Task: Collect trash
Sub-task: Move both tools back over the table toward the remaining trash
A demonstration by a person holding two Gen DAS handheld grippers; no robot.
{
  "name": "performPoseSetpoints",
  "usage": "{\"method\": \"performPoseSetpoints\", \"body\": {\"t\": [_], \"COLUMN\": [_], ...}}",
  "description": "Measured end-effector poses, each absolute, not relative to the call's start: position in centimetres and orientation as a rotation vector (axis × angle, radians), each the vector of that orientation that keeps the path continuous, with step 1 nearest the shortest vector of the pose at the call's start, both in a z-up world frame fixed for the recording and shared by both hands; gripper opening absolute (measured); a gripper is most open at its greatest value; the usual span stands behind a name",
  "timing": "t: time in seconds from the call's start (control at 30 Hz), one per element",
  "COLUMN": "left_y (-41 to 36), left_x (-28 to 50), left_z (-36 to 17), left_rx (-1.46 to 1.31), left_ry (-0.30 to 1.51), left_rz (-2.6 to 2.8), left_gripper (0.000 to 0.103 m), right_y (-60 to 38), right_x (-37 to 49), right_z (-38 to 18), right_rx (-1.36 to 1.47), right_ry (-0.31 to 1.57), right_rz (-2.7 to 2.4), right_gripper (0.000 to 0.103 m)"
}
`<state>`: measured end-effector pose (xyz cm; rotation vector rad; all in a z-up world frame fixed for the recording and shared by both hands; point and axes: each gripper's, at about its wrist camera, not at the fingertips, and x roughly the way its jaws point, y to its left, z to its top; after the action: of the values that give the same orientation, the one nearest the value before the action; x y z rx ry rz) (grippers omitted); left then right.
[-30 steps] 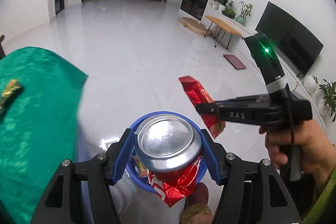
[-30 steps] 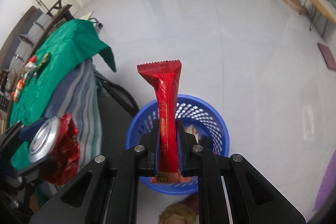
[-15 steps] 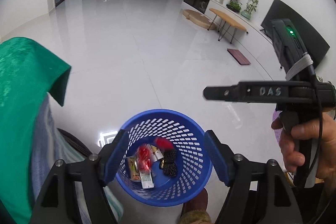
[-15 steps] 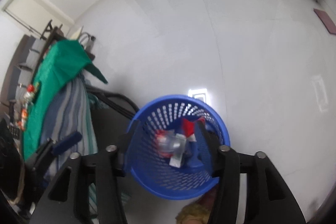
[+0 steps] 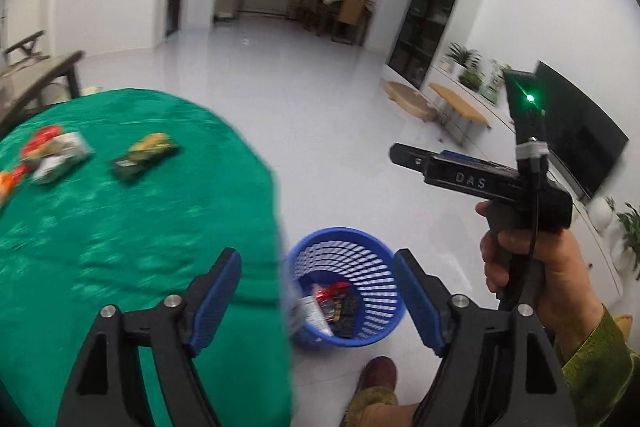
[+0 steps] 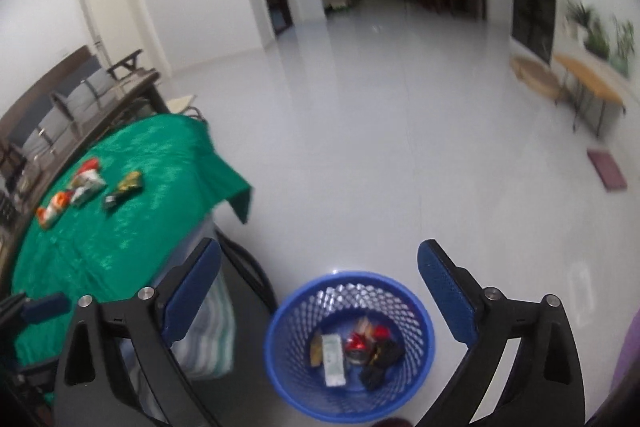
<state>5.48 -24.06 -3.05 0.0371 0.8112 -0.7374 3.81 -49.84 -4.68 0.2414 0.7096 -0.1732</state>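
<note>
Holding mixed wrappers, blue mesh basket

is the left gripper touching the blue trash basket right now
Apart. In the left wrist view, the left gripper stands open and empty well above the blue basket, which stands on the floor beside the green-covered table.

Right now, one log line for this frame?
stage: drop done | left gripper: open, empty | right gripper: open, empty | basket: trash inside | tablecloth: wrappers left
</note>
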Motion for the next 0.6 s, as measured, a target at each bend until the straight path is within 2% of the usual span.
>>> {"method": "performPoseSetpoints", "body": {"t": [0.17,0.4,0.6], "left_y": [-14.7,-3.2,1.7], "left_x": [5.5,8.6,12.2], "left_z": [-3.9,-7.6,-10.3], "left_rx": [0.030,0.087,0.118], "left_ry": [0.821,0.862,0.915], "left_rz": [-0.546,-0.280,-0.228], "left_gripper": [0.081,0.081,0.081], "right_y": [-39.7,-26.4,-18.8], "right_x": [5.1,6.2,10.1], "right_z": [-4.1,-7.1,-9.1], "right_rx": [0.071,0.020,-0.033], "right_ry": [0.654,0.737,0.813], "right_rz": [-0.066,0.177,0.230], "right_gripper": [0.100,0.102,0.102]}}
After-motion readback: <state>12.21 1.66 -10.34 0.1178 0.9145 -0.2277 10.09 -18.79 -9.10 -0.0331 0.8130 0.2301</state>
